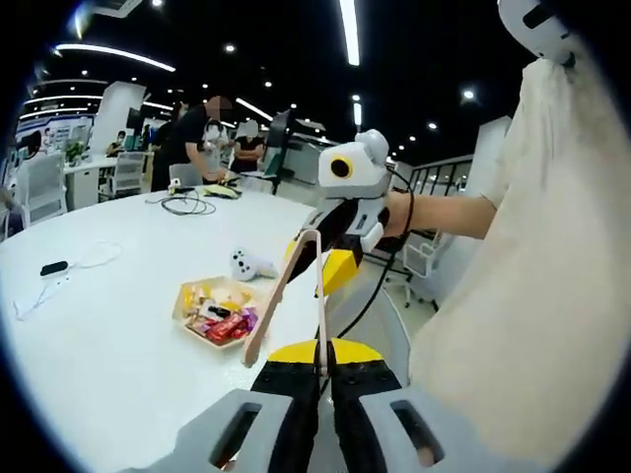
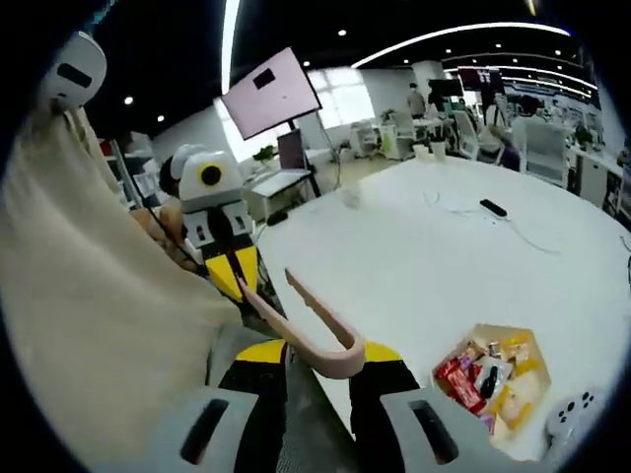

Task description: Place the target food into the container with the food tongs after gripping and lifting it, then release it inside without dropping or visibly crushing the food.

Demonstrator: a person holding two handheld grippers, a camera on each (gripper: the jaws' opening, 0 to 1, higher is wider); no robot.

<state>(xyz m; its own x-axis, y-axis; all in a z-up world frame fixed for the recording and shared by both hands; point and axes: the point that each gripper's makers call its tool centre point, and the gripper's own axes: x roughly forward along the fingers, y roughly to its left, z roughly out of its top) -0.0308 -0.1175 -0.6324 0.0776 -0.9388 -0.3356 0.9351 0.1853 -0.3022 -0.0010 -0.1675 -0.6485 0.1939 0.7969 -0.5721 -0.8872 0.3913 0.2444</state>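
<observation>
A shallow tray on the white tabletop holds mixed wrapped snacks. The pink tongs stand open, gripping nothing, their handle ends pinched between both grippers' closed jaws.

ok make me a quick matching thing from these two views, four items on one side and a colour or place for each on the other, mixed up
Items:
1. food tongs
2. snack tray
3. white game controller
4. black phone

Descriptions:
A. on the white table, full of wrapped snacks
B. pinkish, held between the two grippers, off the table's edge
C. lying just past the tray
D. far off on the table, beside a white cable

Pairs: 1-B, 2-A, 3-C, 4-D

The left gripper pinches one tong arm; the right gripper holds the bend.
</observation>
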